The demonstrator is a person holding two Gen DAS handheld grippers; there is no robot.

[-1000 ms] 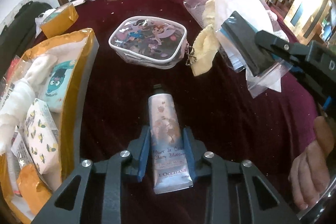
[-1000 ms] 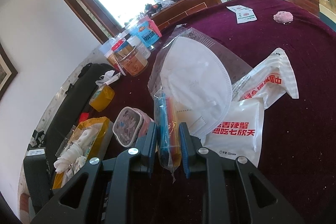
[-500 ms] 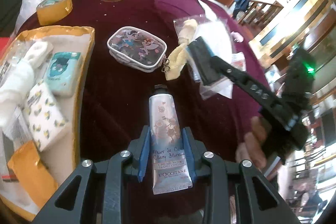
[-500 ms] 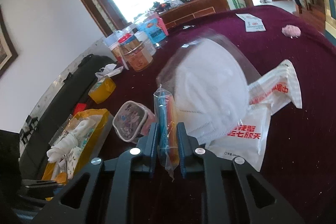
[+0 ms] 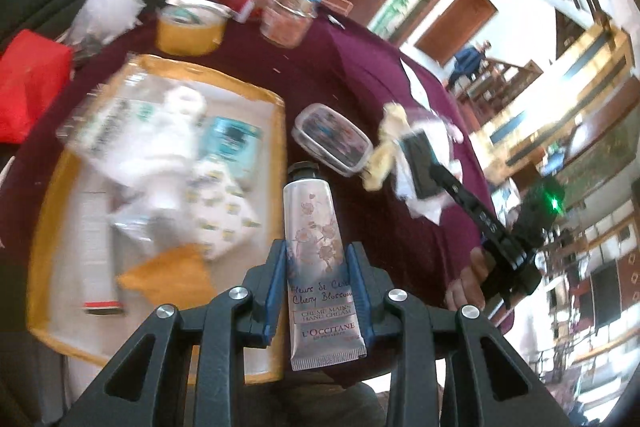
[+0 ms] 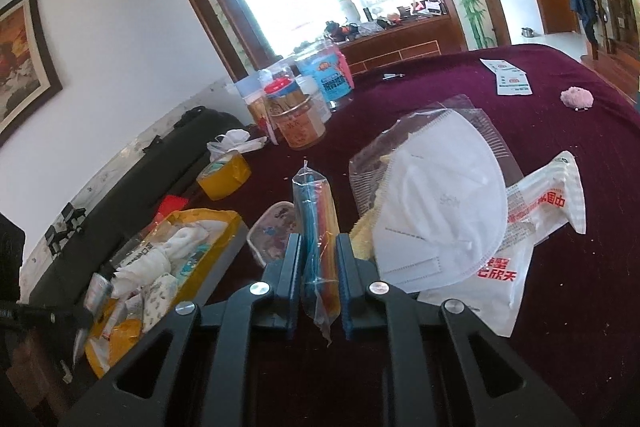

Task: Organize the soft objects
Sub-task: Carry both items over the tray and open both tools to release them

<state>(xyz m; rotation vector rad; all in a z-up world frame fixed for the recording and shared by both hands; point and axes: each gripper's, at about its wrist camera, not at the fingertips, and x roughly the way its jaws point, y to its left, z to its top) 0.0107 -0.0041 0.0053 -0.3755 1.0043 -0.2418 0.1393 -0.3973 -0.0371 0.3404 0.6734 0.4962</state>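
My left gripper is shut on a silver hand cream tube and holds it in the air by the right edge of the yellow tray. The tray holds tissue packs, a white cloth and a tube. My right gripper is shut on a clear plastic packet with blue and orange strips, lifted above the maroon table. It also shows in the left wrist view, further right over the table. A clear cartoon pouch lies between tray and right gripper.
A white face mask in a clear bag and white packets with red print lie on the maroon cloth. Jars and a yellow tape roll stand at the back. A pink puff lies far right.
My left gripper has swung left and up with the hand cream tube, so the tray now lies right below it. My right gripper stays shut on the packet and has tilted slightly.
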